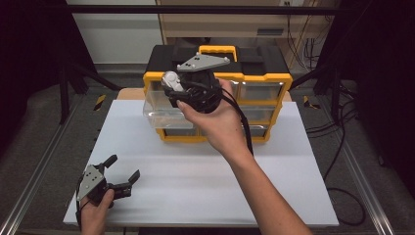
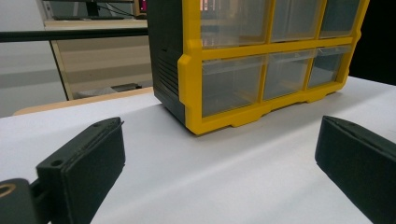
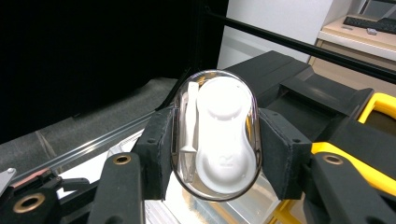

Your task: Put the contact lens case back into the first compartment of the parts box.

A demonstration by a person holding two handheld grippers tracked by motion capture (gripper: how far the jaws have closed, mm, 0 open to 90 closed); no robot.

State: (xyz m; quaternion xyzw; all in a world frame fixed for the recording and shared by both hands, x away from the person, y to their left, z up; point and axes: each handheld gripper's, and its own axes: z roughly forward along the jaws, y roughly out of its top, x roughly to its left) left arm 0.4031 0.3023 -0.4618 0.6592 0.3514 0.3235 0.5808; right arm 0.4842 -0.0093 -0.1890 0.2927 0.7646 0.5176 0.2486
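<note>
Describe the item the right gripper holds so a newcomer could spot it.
Find the yellow-and-black drawer cabinet at the table's far edge. Above its pulled-out clear drawer, the right gripper clamps a clear oval case holding white parts, the one item held.

Both forearms are showing bare, no sleeves. Right gripper [image 1: 172, 81]: black body, grey three-cornered plate with dark screws, black cable trailing. Left gripper [image 1: 122, 170]: matching grey plate, black jaws with flat pads [image 2: 88, 163], brass-ringed pivot holes.
</note>
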